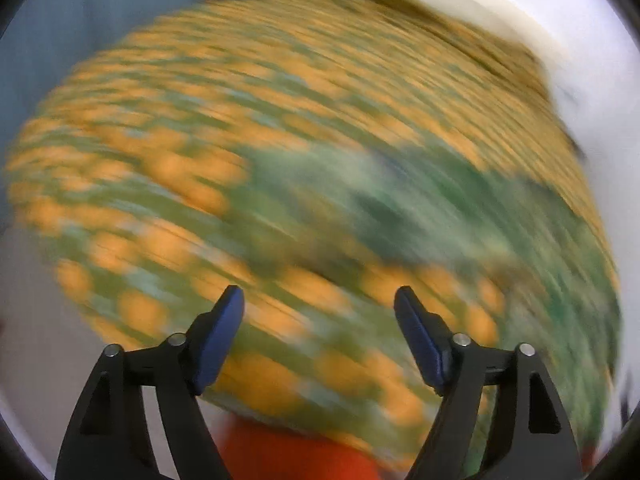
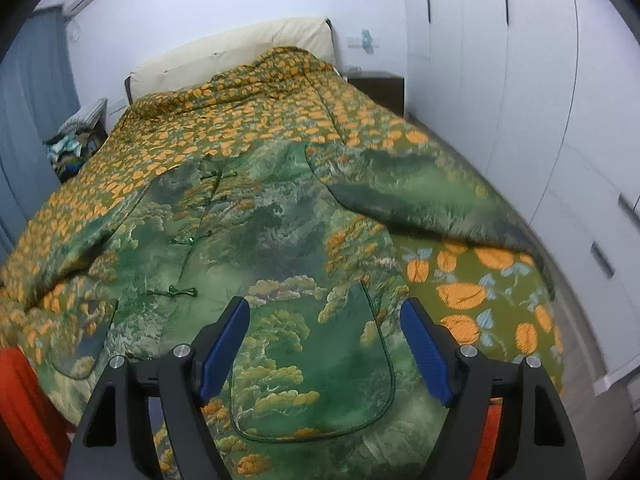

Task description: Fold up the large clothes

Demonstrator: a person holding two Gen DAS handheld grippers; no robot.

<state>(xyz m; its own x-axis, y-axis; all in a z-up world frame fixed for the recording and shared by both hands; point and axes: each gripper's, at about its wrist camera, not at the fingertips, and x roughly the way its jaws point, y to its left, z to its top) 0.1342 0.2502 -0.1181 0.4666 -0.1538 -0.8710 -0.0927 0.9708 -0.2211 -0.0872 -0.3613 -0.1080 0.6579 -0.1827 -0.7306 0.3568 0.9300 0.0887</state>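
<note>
A large green jacket (image 2: 256,240) with a landscape print and knot buttons lies spread flat on the bed, front up, one sleeve (image 2: 420,204) stretched out to the right. My right gripper (image 2: 325,310) is open and empty, above the jacket's hem near a patch pocket (image 2: 320,372). The left wrist view is heavily motion-blurred; the jacket shows there as a green smear (image 1: 400,200). My left gripper (image 1: 319,296) is open and empty above the bedding.
The bed is covered by an orange-and-green patterned quilt (image 2: 240,120). A cream headboard (image 2: 232,52) stands at the far end. White wardrobes (image 2: 520,80) run along the right. Red fabric (image 2: 24,400) hangs at the near left edge. A cluttered nightstand (image 2: 76,140) is far left.
</note>
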